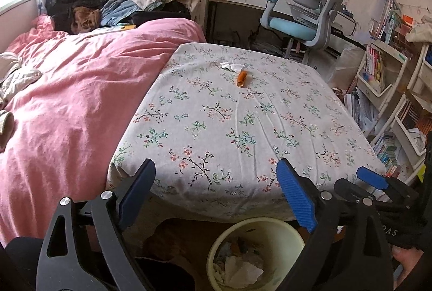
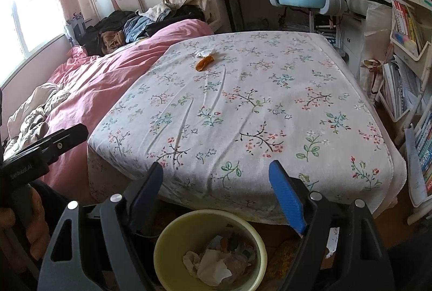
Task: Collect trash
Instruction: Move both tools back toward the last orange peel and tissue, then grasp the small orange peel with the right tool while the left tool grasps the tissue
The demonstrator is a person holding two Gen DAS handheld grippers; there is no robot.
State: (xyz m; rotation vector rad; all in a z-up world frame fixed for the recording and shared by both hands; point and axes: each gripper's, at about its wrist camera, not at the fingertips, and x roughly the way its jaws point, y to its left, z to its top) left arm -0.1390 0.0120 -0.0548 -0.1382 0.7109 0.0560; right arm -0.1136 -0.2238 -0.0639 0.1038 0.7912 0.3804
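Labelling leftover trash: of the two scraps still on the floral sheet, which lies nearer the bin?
The orange scrap. It lies on the bin side of the white crumpled paper, which touches it but sits farther up the floral sheet.

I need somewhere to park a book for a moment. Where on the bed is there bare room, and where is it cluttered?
The floral sheet is bare from its near edge above the trash bin up to the orange scrap and white tissue near the far side. The pink duvet is mostly free in its middle. Crowded: the clothes pile at the headboard.
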